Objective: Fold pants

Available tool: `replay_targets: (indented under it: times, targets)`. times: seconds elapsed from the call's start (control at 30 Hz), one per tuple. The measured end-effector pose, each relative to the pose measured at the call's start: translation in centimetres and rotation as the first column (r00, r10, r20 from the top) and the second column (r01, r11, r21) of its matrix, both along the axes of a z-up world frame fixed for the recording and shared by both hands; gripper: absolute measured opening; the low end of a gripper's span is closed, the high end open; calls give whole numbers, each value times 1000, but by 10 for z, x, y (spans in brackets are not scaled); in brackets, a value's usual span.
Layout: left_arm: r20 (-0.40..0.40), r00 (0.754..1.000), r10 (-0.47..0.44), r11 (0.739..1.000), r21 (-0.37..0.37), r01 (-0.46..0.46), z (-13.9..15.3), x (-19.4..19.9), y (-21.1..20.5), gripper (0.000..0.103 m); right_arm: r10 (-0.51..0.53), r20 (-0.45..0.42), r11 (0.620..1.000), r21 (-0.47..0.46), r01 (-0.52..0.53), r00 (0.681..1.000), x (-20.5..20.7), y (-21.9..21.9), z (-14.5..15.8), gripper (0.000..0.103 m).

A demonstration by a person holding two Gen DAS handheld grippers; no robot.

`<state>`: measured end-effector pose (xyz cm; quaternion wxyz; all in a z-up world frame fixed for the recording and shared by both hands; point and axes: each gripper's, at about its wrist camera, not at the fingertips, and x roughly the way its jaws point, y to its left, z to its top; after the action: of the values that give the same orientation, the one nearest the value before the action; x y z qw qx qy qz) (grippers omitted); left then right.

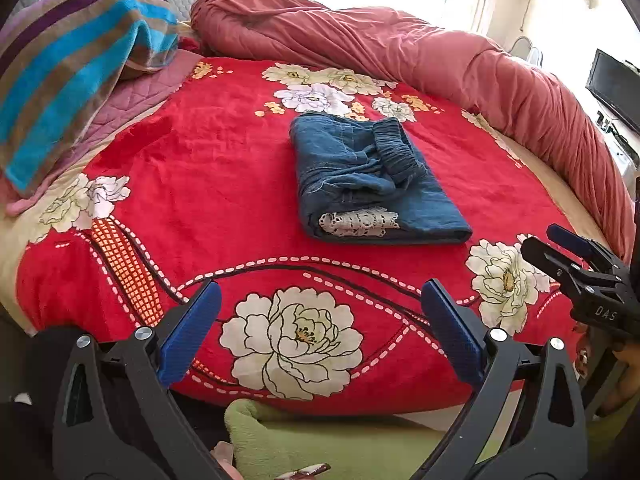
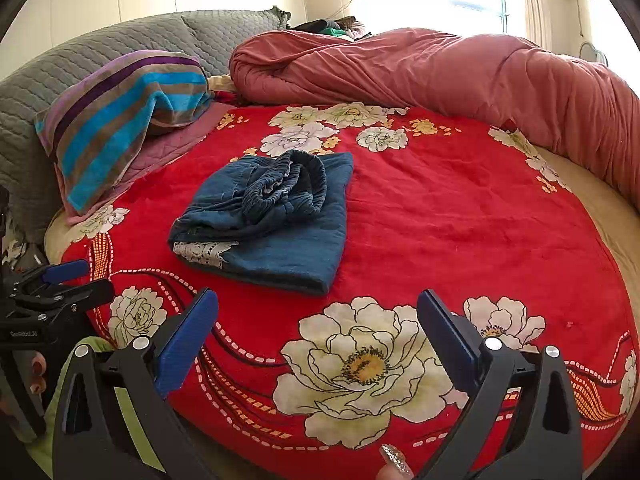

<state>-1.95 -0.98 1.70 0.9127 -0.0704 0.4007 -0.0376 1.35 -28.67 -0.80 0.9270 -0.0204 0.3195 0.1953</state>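
Observation:
The blue denim pants [image 1: 368,184] lie folded in a compact rectangle on the red floral blanket [image 1: 224,184], with the elastic waistband bunched on top and white lace trim at the near edge. They also show in the right wrist view [image 2: 276,220]. My left gripper [image 1: 320,312] is open and empty, held back over the bed's near edge, well short of the pants. My right gripper [image 2: 318,320] is open and empty, also near the bed's front edge; it also shows at the right of the left wrist view [image 1: 576,256].
A rolled pink-red duvet [image 1: 420,48] lines the back and right of the round bed. A striped blue, brown and purple towel [image 1: 68,76] lies over pillows at back left. A grey quilted headboard [image 2: 80,64] stands behind. A green cloth [image 1: 320,440] lies below the bed edge.

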Motion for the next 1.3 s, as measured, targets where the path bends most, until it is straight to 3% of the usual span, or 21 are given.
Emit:
replay_targets:
  times: [1.3]
  targets:
    - [-22,1000,7,1000,16,-7,-4,2,2,94,-6,-17,1000,-6,6,1000,2,-5,-4,99]
